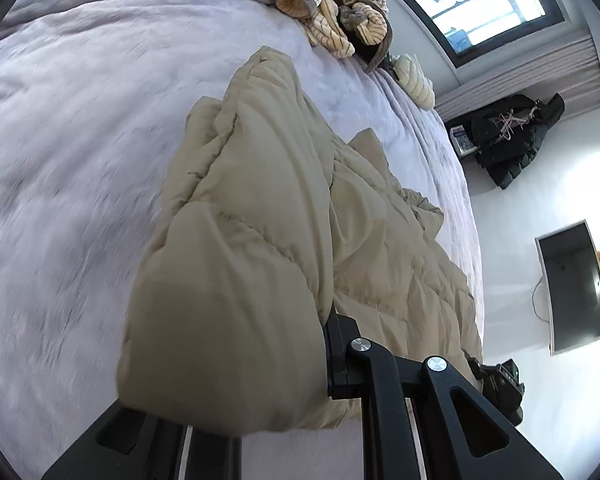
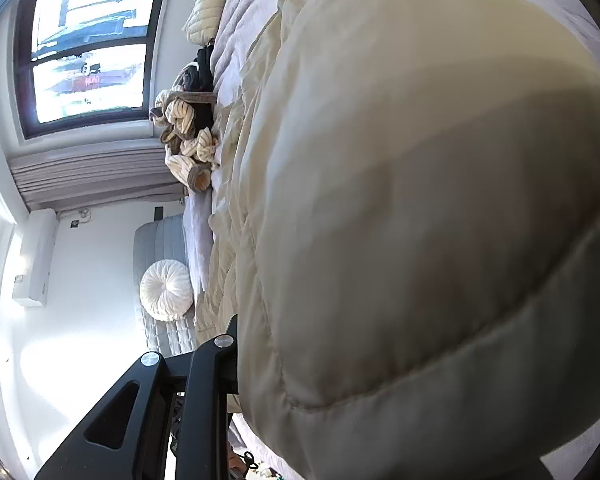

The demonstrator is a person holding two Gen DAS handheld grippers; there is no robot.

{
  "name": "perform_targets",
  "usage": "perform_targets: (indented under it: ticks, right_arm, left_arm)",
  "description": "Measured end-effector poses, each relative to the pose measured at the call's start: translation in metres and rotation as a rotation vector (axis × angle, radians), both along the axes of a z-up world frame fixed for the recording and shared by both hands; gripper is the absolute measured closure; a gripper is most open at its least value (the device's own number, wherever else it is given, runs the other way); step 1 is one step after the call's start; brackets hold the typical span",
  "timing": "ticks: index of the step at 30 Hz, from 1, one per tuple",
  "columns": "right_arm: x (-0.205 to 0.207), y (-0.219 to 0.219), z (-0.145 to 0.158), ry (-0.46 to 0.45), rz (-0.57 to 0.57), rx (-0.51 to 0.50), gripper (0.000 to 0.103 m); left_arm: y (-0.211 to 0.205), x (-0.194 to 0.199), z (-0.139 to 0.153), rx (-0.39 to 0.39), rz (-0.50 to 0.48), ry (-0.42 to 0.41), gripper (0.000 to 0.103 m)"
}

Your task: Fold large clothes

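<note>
A beige quilted puffer jacket [image 1: 260,184] lies along the lilac-grey bed cover [image 1: 80,140]. In the left wrist view, my left gripper [image 1: 260,344] is shut on a thick fold of the jacket, lifted off the bed. One black finger [image 1: 340,356] shows at the fold's right side; the other is hidden under the fabric. In the right wrist view, the same jacket [image 2: 420,200] fills most of the picture. My right gripper [image 2: 340,344] is shut on a bulging part of it. Only its left finger [image 2: 230,340] shows.
A pile of cream striped and brown clothes [image 1: 332,12] sits at the bed's far edge, with a pale puffy garment [image 1: 414,76] beside it. A window [image 2: 88,48], a wall screen [image 1: 576,288], a dark coat [image 1: 512,136] and a round white cushion [image 2: 166,290] surround the bed.
</note>
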State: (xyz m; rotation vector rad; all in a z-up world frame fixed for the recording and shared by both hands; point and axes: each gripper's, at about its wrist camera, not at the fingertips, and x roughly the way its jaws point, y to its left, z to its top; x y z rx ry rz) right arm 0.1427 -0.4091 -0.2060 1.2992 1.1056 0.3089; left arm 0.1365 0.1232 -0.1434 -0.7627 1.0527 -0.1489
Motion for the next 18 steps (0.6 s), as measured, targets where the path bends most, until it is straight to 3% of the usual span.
perform_targets:
  ticks: [5,12,18]
  right_arm:
    - [-0.051,0.008,0.000,0.014,-0.018,0.003,0.076]
    - [-0.112,0.025,0.005,0.042,-0.058,-0.014,0.076]
    - [-0.107,0.008,0.002,0.088,-0.072,-0.049,0.074]
  left_arm:
    - [0.014,-0.051,-0.006,-0.022,-0.041,0.024,0.086]
    - [0.028,-0.093,-0.007,-0.036,-0.086,0.040,0.086]
    - [0.027,-0.125,-0.019,0.003,-0.127,0.084,0.086]
